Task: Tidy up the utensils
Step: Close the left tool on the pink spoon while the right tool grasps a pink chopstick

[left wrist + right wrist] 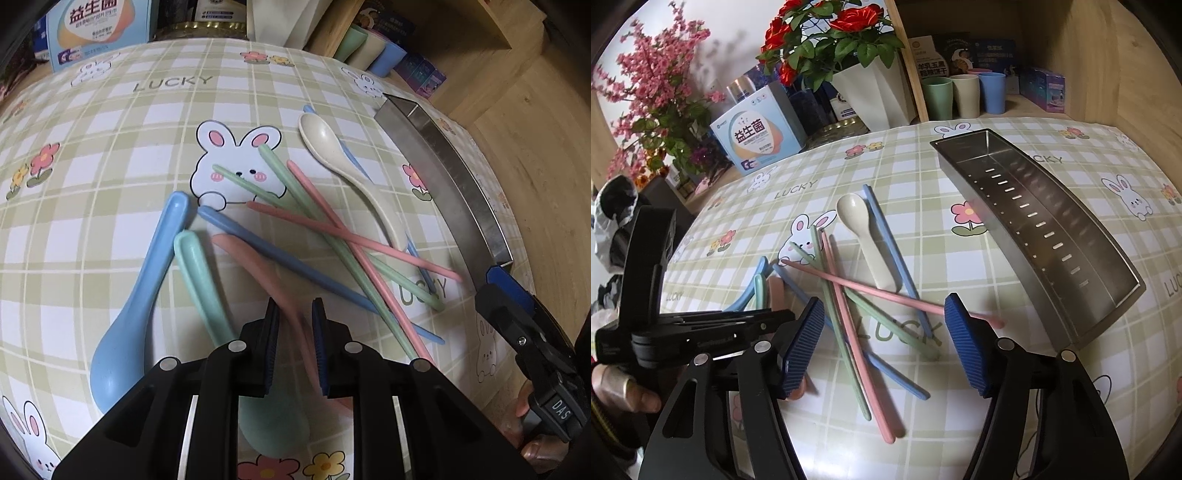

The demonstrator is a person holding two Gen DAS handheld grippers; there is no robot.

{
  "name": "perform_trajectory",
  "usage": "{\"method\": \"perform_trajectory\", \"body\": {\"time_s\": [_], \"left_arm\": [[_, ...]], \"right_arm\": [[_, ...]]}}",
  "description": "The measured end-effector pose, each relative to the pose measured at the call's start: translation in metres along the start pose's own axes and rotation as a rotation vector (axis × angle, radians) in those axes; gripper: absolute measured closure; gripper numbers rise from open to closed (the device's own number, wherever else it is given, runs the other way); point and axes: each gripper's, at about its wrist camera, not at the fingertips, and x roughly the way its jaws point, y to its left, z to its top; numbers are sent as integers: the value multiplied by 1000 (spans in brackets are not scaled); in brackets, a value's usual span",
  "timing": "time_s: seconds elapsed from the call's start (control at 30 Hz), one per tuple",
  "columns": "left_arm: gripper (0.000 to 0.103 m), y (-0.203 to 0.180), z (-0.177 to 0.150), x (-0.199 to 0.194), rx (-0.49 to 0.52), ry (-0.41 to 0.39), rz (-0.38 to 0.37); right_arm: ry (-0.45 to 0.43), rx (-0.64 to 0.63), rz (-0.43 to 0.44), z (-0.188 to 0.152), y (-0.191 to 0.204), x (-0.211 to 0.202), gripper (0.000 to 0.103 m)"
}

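Note:
A pile of pastel chopsticks [849, 291] and spoons lies on the checked tablecloth. My left gripper [295, 347] is closed on the blurred pink spoon [258, 266], its handle between the pads. A blue spoon [136, 295] and a green spoon [199, 273] lie to its left, a cream spoon [332, 155] farther back. My right gripper [884, 345] is open and empty, just above the crossed chopsticks. A steel utensil tray [1104, 295] stands empty to the right; it also shows in the left wrist view [450, 184].
Three cups [964, 94] stand on a wooden shelf at the back. A blue box [757, 136], a white flower pot [875, 96] and pink flowers [657, 88] line the table's far edge. A wooden wall bounds the right side.

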Motion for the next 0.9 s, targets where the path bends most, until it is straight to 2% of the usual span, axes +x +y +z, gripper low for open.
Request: {"method": "perform_trajectory", "body": {"time_s": [0.17,0.33,0.43,0.5,0.6,0.7,0.9], "left_arm": [[96,1,-6,-5,-15,-34,29],[97,-4,-16,-25,-12,-106,24],[97,-1,-20,-33,-28,-131,13],[97,3,-22,-34,-40,-132,6],[97,7,-29,-37,-52,-132,-3],[97,10,-34,-38,-55,-140,9],[97,16,-35,-54,-60,-209,15]], "right_arm": [[25,16,-9,-1,-4,3,39],[41,5,-2,-2,-2,6,51],[58,-23,13,-5,4,10,61],[73,-35,27,-7,7,13,73],[92,-49,53,-9,9,17,85],[113,-62,74,-9,11,20,94],[128,-182,48,-1,19,18,96]]}}
